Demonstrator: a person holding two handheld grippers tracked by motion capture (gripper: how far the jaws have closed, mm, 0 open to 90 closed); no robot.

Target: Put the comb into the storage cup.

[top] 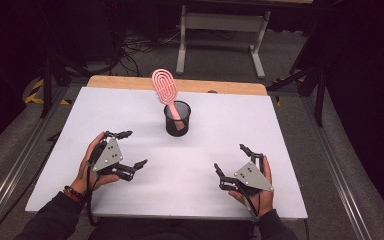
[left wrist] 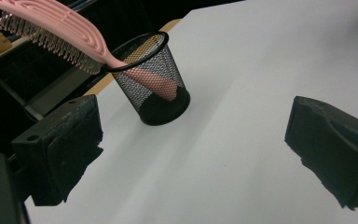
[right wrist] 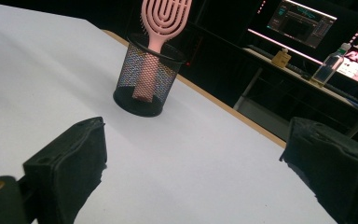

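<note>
A pink hairbrush (top: 166, 90) stood handle-down in a black mesh cup (top: 177, 120) near the far middle of a white table (top: 55, 165), its head leaning over the cup's rim toward the far left. The left gripper (top: 130, 149) rested near the table's front left, jaws spread wide and holding nothing. The right gripper (top: 231, 161) rested at the front right, also wide open and empty. Both were well apart from the cup.
</note>
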